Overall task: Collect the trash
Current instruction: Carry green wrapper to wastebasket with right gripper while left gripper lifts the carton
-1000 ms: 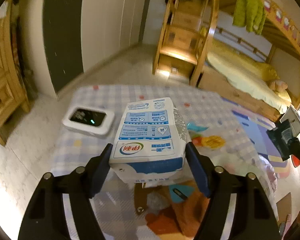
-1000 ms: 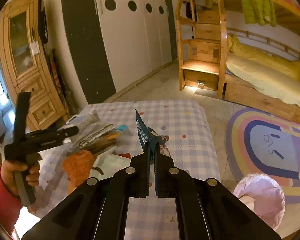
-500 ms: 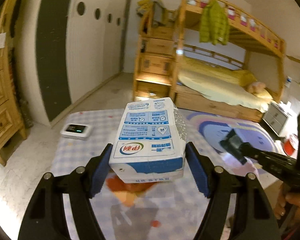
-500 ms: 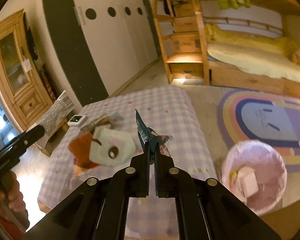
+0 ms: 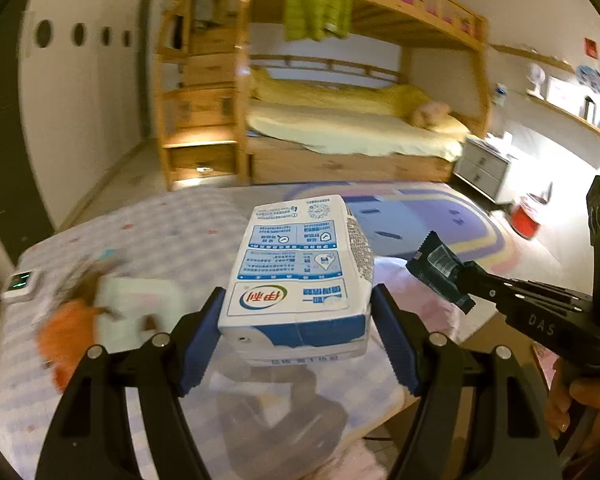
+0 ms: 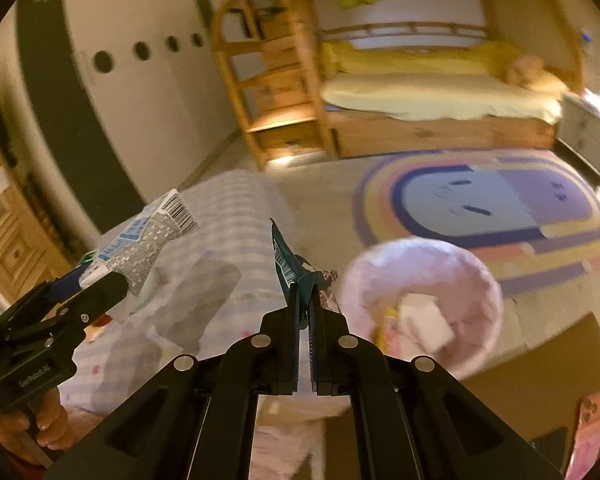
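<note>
My left gripper [image 5: 296,308] is shut on a white and blue milk carton [image 5: 300,268], its blue pads pressed on both sides; the carton [image 6: 140,256] also shows at the left of the right wrist view. My right gripper [image 6: 304,292] is shut on a dark teal snack wrapper [image 6: 288,264], which sticks up from the fingertips; that wrapper [image 5: 440,272] appears right of the carton in the left wrist view. A bin with a pink liner [image 6: 476,280] stands on the floor just right of the wrapper, with trash inside.
A low table with a checked cloth [image 5: 172,240] holds an orange and white plush toy [image 5: 100,320] and a small white device [image 5: 20,282]. A bunk bed [image 5: 360,120], a rainbow rug [image 6: 500,208] and a white nightstand [image 5: 484,168] lie beyond.
Both grippers have swung to the right, away from the table's middle toward its right edge. The pink-lined bin has come into view and grown close. Both grips are unchanged.
</note>
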A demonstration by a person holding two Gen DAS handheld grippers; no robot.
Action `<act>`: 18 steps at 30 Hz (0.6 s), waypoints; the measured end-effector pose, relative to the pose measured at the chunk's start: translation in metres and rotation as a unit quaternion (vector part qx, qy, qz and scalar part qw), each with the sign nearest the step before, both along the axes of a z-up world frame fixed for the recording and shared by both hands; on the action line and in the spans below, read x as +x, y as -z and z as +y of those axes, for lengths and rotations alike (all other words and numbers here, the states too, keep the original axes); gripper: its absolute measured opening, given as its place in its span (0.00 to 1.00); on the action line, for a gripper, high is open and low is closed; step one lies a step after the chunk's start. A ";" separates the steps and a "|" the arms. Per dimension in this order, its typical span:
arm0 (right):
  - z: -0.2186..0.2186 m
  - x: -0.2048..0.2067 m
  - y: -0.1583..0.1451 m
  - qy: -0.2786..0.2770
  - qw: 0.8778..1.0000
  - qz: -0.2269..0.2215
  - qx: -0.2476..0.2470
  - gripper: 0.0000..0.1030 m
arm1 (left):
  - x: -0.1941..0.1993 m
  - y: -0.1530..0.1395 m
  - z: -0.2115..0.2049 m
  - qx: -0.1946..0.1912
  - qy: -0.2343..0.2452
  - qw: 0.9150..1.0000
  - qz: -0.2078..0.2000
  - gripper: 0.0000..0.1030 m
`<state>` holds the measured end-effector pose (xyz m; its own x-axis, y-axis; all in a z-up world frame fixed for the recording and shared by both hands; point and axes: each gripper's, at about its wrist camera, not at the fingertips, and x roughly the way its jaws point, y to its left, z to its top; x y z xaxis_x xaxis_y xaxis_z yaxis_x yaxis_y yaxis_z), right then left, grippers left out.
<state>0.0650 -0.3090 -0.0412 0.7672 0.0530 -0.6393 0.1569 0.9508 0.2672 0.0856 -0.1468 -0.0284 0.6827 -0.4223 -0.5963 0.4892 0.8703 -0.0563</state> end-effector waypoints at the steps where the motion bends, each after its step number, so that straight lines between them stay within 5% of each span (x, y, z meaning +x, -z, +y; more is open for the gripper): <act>1: -0.008 -0.002 0.003 0.009 1.000 0.005 0.002 0.04 | 0.004 0.005 -0.011 0.001 0.010 1.000 0.004 0.69; 18: -0.098 0.019 0.055 0.113 0.991 0.063 0.022 0.04 | 0.054 0.051 -0.119 0.001 0.087 0.995 0.053 0.71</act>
<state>0.0842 -0.4068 -0.0959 0.6768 -0.0814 -0.7316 0.3997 0.8753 0.2724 0.1400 -0.2663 -0.0799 0.5323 -0.5270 -0.6625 0.6236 0.7733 -0.1141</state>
